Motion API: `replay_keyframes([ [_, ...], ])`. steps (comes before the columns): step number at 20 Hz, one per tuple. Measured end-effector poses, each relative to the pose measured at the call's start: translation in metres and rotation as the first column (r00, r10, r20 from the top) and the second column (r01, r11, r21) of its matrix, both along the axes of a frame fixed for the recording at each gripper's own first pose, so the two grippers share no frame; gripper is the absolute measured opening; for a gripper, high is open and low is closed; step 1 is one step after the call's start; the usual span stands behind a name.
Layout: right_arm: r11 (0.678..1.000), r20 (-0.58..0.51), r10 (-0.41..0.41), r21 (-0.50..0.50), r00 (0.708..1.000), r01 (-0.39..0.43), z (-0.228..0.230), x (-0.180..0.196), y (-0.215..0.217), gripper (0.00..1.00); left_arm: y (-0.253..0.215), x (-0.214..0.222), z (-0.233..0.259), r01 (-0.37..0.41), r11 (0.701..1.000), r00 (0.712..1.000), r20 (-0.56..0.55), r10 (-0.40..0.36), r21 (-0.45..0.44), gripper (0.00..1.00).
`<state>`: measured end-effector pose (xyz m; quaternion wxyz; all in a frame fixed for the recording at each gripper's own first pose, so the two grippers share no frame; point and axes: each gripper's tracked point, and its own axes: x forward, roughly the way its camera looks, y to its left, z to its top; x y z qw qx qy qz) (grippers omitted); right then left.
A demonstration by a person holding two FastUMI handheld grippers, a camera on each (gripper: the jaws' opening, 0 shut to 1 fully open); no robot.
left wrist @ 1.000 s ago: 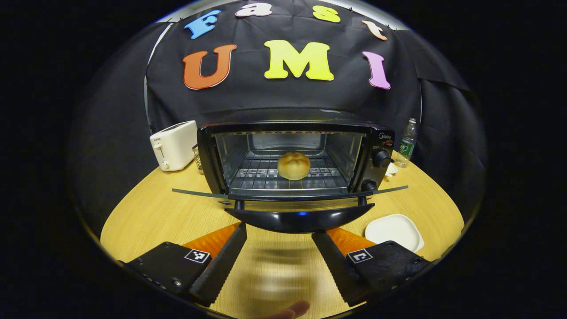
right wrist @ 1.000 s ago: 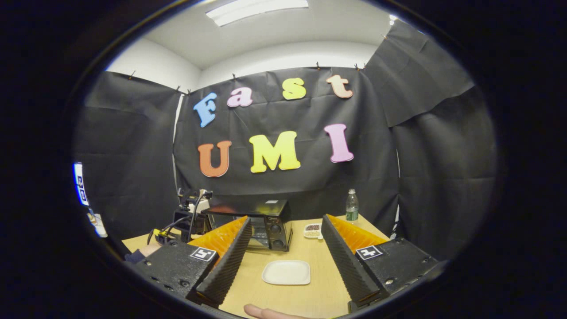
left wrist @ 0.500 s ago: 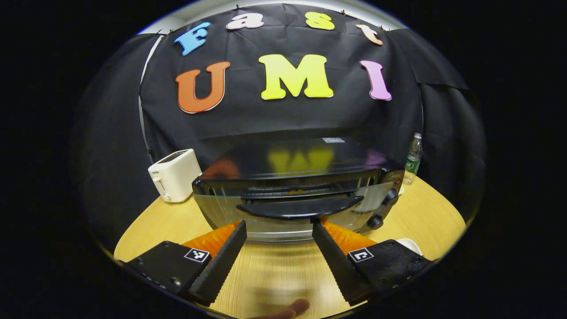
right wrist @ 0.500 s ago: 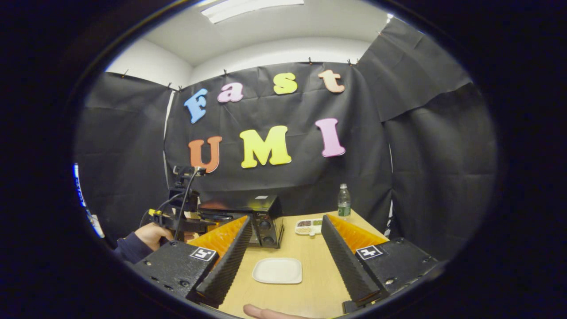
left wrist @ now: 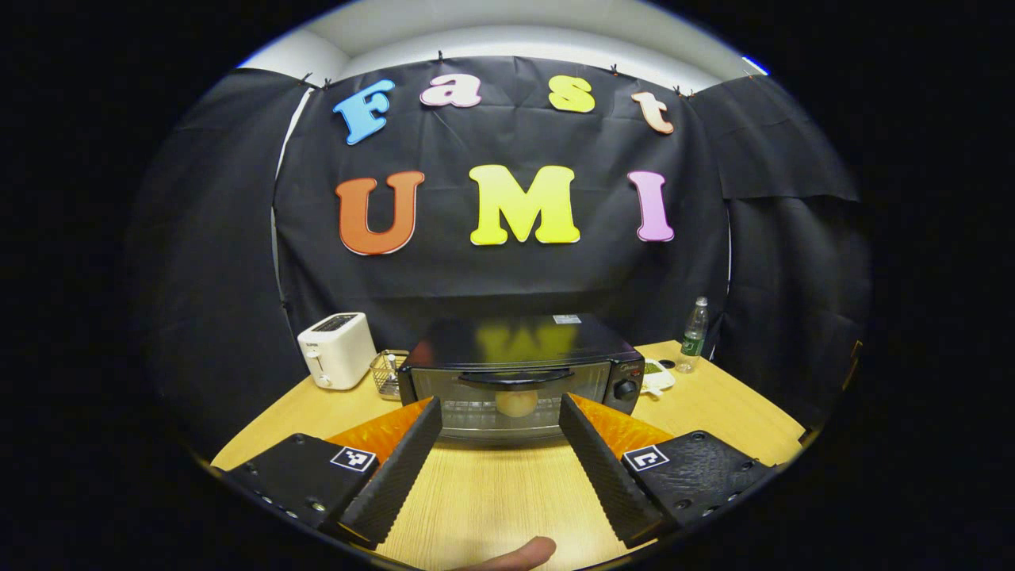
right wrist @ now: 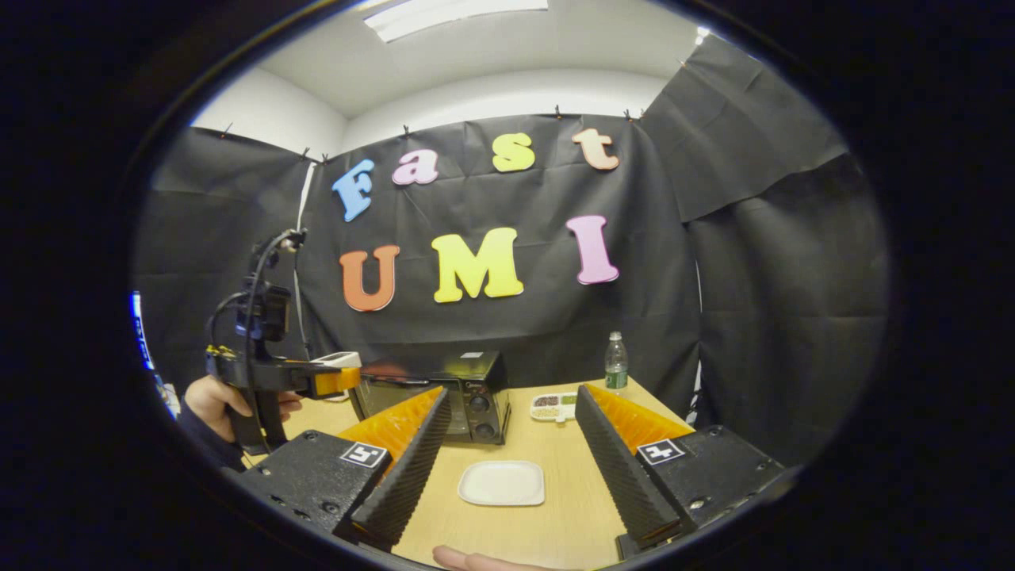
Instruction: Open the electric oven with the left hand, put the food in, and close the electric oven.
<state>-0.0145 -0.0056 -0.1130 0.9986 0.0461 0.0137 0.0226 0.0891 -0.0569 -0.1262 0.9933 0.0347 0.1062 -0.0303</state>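
Observation:
The black electric oven (left wrist: 515, 373) stands at the table's middle with its glass door shut. Behind the glass a round bread bun (left wrist: 515, 403) rests on the rack. My left gripper (left wrist: 499, 464) is open and empty, held back from the oven's front with a gap between them. In the right gripper view the oven (right wrist: 444, 392) sits at the left, and the left gripper (right wrist: 333, 382) is held by a hand (right wrist: 208, 400) in the air beside it. My right gripper (right wrist: 511, 468) is open over the table, above the empty white plate (right wrist: 502, 483).
A white toaster (left wrist: 337, 359) and a small wire basket (left wrist: 386, 373) stand left of the oven. A water bottle (left wrist: 695, 325) and a divided snack dish (right wrist: 553, 406) stand to its right. The wooden table (left wrist: 492, 500) runs to the booth's black wall.
The oven door went from lying open to fully shut with the bun inside. My left gripper then rose and pulled back from the oven. The right gripper barely moved.

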Motion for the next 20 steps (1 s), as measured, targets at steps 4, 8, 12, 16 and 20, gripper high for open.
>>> replay_keyframes([
  [4, 1.0, 0.014, 0.01, -0.022, 1.0, -0.01, 0.008, -0.007, 0.009, 0.96, 0.01, -0.041, 0.039, -0.013, 1.0, 0.995, 0.097, 0.014, -0.007, 1.0],
  [8, 1.0, 0.011, -0.007, -0.011, 1.0, 0.007, 0.009, -0.014, 0.009, 0.96, 0.014, -0.072, 0.061, -0.012, 1.0, 0.987, 0.158, 0.012, -0.001, 0.97],
  [12, 1.0, -0.029, -0.002, 0.008, 1.0, 0.002, 0.002, -0.016, 0.009, 0.96, 0.021, -0.098, 0.072, -0.025, 1.0, 0.982, 0.185, 0.027, -0.012, 0.97],
  [16, 1.0, -0.039, -0.024, 0.002, 0.999, 0.024, 0.0, -0.014, 0.005, 0.95, 0.021, -0.123, 0.064, 0.0, 0.999, 0.982, 0.187, 0.009, -0.049, 0.97],
  [20, 0.997, -0.014, -0.06, -0.04, 0.998, 0.059, 0.003, -0.015, 0.002, 0.96, 0.041, -0.132, 0.062, -0.058, 0.993, 0.963, 0.254, 0.084, -0.107, 0.97],
])
